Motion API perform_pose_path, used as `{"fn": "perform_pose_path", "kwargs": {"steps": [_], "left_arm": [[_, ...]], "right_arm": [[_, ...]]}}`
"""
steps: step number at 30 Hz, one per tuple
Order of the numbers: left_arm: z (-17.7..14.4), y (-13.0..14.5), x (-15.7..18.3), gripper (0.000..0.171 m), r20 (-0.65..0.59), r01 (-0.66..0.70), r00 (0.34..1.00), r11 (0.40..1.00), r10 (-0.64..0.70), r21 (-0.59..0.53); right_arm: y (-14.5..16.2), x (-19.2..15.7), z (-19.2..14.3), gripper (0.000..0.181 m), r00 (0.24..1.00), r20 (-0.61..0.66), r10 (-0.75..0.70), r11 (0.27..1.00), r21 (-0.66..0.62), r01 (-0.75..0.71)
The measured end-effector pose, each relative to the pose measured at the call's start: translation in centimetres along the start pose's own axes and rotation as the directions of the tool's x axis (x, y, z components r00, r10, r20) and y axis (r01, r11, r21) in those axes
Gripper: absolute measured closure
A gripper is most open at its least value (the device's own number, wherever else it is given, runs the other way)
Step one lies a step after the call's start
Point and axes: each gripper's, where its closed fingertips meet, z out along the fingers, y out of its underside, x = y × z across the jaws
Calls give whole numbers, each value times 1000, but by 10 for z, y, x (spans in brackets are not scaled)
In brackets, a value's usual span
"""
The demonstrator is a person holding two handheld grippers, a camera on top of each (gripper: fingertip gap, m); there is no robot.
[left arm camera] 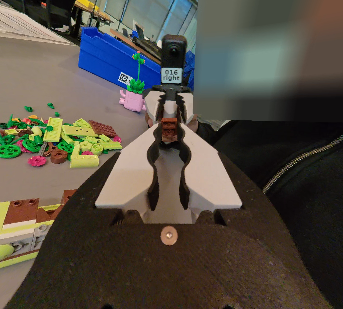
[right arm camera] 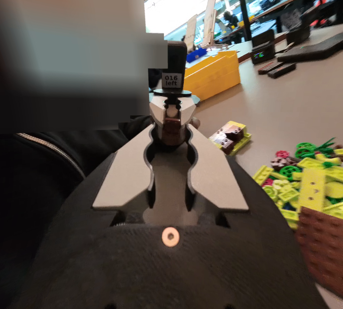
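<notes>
The left gripper (left arm camera: 168, 127) and right gripper (right arm camera: 171, 129) are meeting tip to tip, both clenching one small brown brick (left arm camera: 168, 127) (raised above the grey table (left arm camera: 74, 84)). Beside that brick, a pile of loose bricks (left arm camera: 55, 140) is lying.

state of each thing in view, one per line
left gripper: jaws shut on brown brick
right gripper: jaws shut on brown brick
brown brick: held in the air between both grippers
pink pot plant: upright on table
loose brick pile: scattered flat on table
blue bin: open-topped, on table
</notes>
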Motion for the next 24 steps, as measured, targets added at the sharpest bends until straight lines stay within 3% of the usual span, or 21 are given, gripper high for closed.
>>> {"fn": "perform_pose_path", "kwargs": {"steps": [3, 5, 18, 24], "left_arm": [[2, 5, -1, 161, 28, -53, 998, 998, 54, -37], [3, 8, 0, 161, 39, -82, 996, 995, 85, -63], [4, 20, -4, 161, 93, -143, 983, 976, 159, -164], [6, 18, -3, 160, 69, -96, 992, 986, 107, -136]], "right_arm": [[1, -1, -1, 154, 984, 81, 162, 986, 16, -164], [5, -2, 1, 157, 976, 97, 193, 981, -4, -193], [16, 3, 2, 168, 999, -5, 32, 995, -90, -33], [14, 3, 0, 168, 995, 26, 101, 992, -76, -99]]}}
